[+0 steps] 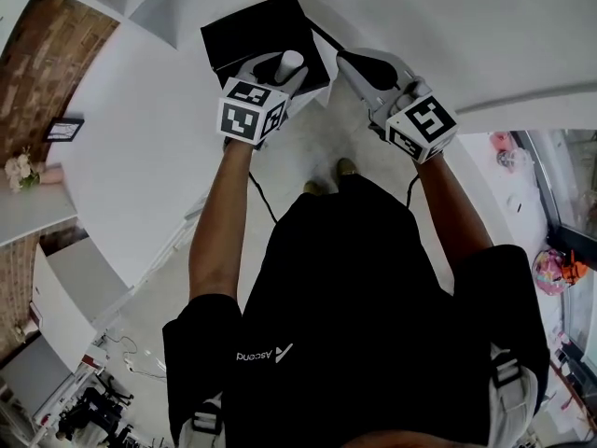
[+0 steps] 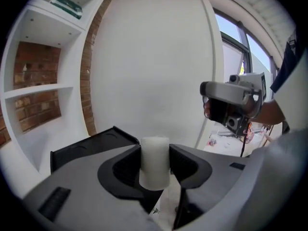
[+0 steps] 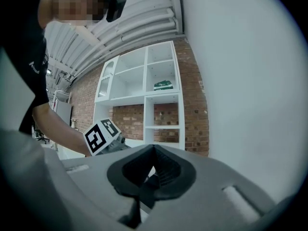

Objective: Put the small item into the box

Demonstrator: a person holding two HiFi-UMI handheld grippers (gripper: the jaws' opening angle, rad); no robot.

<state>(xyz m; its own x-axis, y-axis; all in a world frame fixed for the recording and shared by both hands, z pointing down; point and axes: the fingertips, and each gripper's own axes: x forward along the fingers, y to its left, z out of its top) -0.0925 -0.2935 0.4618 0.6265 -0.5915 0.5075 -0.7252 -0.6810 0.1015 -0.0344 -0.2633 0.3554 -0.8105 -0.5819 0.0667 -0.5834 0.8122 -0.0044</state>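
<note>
A small white cylinder (image 1: pixel 290 62) stands upright between the jaws of my left gripper (image 1: pixel 285 73), which is shut on it. It hangs over the near edge of a black box (image 1: pixel 252 31) at the top of the head view. In the left gripper view the cylinder (image 2: pixel 154 160) fills the gap between the pads, and the box (image 2: pixel 86 146) lies just beyond and to the left. My right gripper (image 1: pixel 344 57) is to the right of the box, its jaws closed on a thin black flap (image 1: pixel 324 35) that runs from the box's corner. In the left gripper view the right gripper (image 2: pixel 211 97) floats at the right.
A white table surface (image 1: pixel 131 129) stretches left of the box. White shelves against a brick wall (image 3: pixel 163 100) stand behind. The floor (image 1: pixel 308 147) and the person's shoes are below the grippers.
</note>
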